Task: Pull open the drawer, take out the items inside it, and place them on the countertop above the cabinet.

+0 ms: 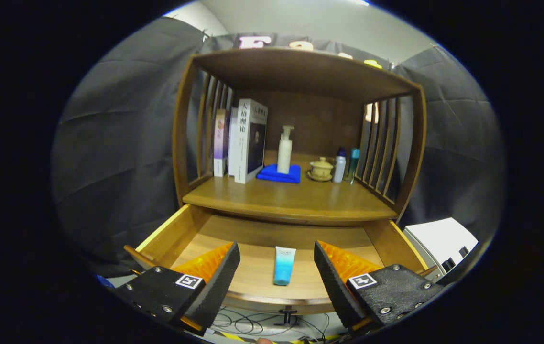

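Gripper view: gripper [277, 274] spread above tube [284, 265].

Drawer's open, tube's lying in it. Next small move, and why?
Probably lower the gripper straight down over the blue tube: the drawer is already pulled out, the jaws are open and empty, and the tube lies flat between them, untouched.

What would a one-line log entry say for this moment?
drawer: pulled open | tube: lying inside, between the fingers | claw: open, touching nothing | countertop: tube not yet there
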A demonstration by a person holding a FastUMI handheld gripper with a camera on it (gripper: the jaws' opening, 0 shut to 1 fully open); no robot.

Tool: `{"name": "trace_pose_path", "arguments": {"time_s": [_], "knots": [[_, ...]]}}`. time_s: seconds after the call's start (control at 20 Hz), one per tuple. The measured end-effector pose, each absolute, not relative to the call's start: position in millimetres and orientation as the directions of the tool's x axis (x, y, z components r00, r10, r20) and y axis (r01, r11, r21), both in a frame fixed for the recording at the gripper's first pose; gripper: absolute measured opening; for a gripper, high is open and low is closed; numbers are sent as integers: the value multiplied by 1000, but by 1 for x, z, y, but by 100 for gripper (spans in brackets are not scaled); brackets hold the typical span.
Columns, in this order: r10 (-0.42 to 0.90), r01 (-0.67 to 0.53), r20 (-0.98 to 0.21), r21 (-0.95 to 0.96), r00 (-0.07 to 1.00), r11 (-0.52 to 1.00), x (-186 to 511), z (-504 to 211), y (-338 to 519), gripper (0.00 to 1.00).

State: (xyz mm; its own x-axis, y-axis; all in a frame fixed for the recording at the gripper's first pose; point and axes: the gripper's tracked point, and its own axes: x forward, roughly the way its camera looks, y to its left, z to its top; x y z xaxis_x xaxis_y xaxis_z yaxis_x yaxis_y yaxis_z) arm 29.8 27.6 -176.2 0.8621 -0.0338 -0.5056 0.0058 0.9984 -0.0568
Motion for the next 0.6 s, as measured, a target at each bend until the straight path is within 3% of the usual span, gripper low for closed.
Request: {"name": "trace_pose_path", "arguments": {"time_s": [0.35,0.6], "knots": [[-55,69,-776,-15,628,998,66,-246,37,96],[-95,141,-876,-31,472,989,70,-287,18,95]]}}
